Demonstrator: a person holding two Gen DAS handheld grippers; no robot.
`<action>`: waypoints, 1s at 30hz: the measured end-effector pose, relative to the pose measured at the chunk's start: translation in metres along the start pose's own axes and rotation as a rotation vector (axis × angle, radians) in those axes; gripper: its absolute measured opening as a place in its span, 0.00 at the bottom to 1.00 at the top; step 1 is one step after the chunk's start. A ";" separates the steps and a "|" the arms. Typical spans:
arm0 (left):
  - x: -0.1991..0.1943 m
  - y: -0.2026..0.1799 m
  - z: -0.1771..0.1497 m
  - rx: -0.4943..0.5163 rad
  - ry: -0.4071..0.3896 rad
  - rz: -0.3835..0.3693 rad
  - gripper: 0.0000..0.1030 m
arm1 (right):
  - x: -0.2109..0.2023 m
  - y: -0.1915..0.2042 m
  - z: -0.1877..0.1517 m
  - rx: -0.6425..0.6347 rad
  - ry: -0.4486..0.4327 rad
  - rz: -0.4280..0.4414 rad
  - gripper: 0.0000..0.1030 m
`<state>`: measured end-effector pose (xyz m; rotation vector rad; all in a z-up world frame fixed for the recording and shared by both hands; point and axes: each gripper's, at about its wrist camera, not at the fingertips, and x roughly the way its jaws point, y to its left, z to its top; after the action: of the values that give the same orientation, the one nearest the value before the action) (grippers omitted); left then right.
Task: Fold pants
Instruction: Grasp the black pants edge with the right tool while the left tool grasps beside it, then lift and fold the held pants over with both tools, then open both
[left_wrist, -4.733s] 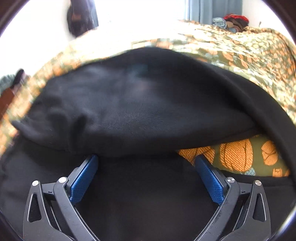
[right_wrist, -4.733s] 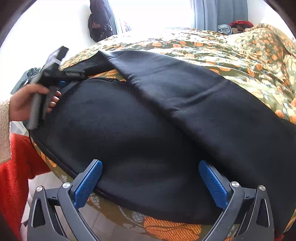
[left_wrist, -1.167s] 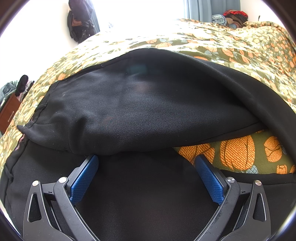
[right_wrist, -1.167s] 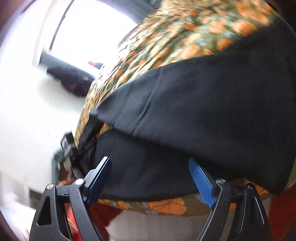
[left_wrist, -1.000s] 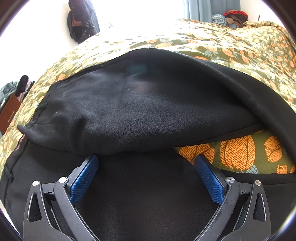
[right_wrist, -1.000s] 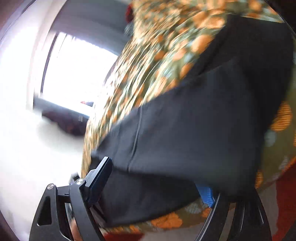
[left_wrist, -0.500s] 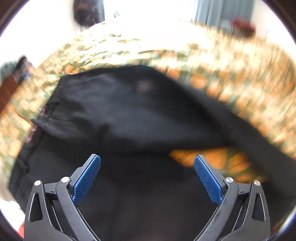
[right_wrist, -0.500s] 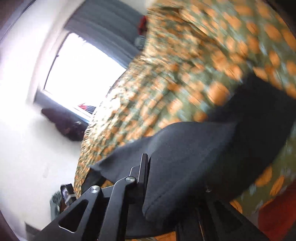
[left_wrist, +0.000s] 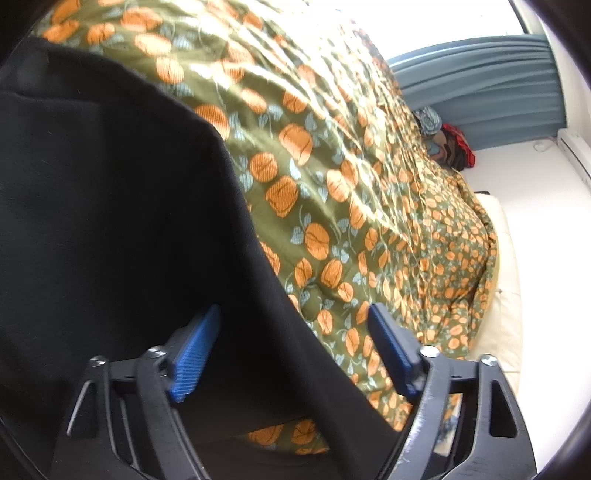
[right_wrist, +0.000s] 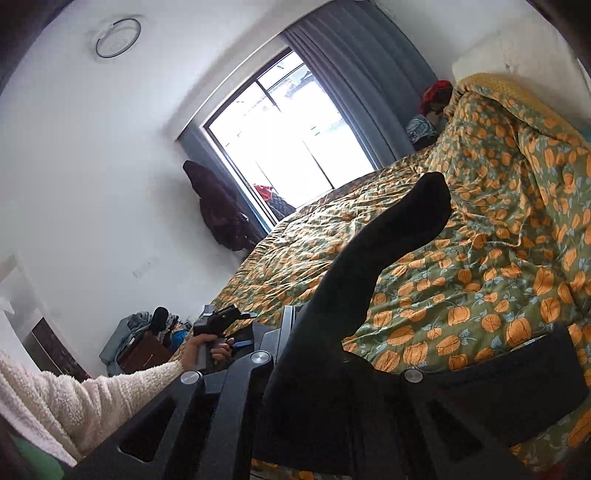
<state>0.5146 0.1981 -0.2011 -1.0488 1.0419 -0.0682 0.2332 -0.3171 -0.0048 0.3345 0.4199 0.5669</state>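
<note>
Right gripper (right_wrist: 295, 332) jaws clenching black pants (right_wrist: 388, 236), lifting above pumpkin-print bedspread (right_wrist: 498, 258). Left gripper (left_wrist: 295, 347) jaws just closing partway, not yet gripping, pants edge lying between.

My black pants (left_wrist: 122, 206) lie on an olive-green bedspread (left_wrist: 332, 192) patterned with orange pumpkins and pale blue leaves, my tool's pads (left_wrist: 194, 354) are bright blue, the curtain (right_wrist: 364, 77) grey-blue, and my sleeve (right_wrist: 74, 402) fuzzy cream.

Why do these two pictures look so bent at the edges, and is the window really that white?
Both views come through fisheye lenses, so straight lines bow and dark corners ring each frame. In the right wrist view the window is blown out to white by daylight, and the black pants show no detail. In the left wrist view the bedspread is glare-streaked and slightly motion-blurred.
</note>
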 end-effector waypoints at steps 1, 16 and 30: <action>0.004 0.003 0.000 -0.017 0.011 0.013 0.48 | -0.004 -0.001 -0.001 -0.015 0.004 0.018 0.05; -0.172 -0.005 -0.158 0.283 -0.295 0.008 0.07 | 0.018 -0.149 0.024 0.067 0.203 -0.157 0.05; -0.094 0.052 -0.231 0.251 -0.071 0.168 0.06 | -0.014 -0.285 -0.086 0.480 0.326 -0.375 0.60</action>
<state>0.2730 0.1172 -0.1978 -0.7293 1.0245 -0.0239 0.3091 -0.5357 -0.1931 0.6096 0.9173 0.1431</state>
